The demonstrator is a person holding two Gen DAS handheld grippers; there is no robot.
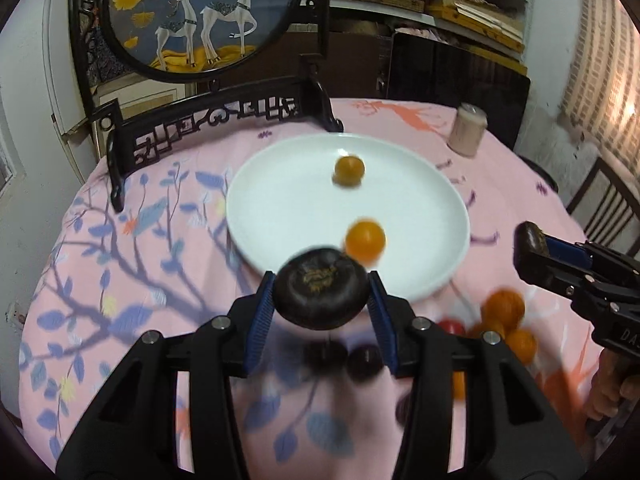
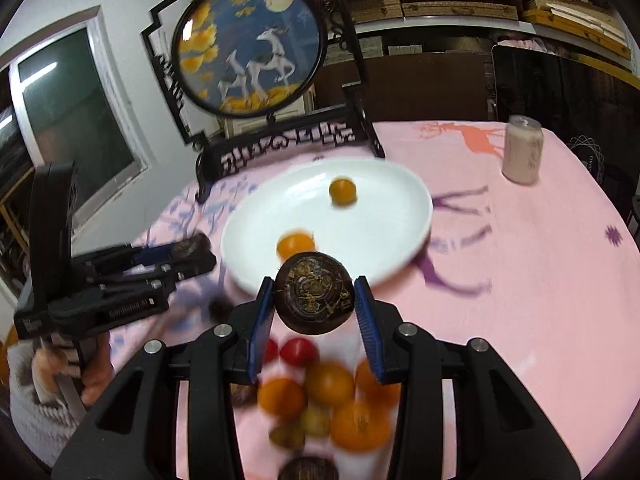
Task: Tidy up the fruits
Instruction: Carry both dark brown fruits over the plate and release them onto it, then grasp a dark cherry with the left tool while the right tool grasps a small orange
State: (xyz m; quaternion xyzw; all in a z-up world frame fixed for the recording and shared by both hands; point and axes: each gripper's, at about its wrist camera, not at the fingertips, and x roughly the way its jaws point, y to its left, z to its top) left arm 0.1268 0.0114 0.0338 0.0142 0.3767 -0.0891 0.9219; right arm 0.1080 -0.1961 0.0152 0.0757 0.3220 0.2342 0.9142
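My left gripper (image 1: 321, 295) is shut on a dark brown water chestnut (image 1: 320, 286) and holds it above the near rim of the white plate (image 1: 280, 184). My right gripper (image 2: 315, 300) is shut on another dark water chestnut (image 2: 314, 293) just short of the plate (image 2: 380, 188). Two small orange fruits lie on the plate (image 1: 349, 169) (image 1: 365, 239). A pile of orange fruits (image 2: 332, 396), red ones (image 2: 298, 350) and dark chestnuts lies on the cloth under my right gripper. The right gripper also shows in the left wrist view (image 1: 532, 240), and the left gripper in the right wrist view (image 2: 192, 252).
A round table with a pink patterned cloth (image 1: 120, 260). A black carved stand with a round deer picture (image 1: 188, 12) stands behind the plate. A pale can (image 1: 467, 130) stands at the far right. Shelves and a dark panel are behind the table.
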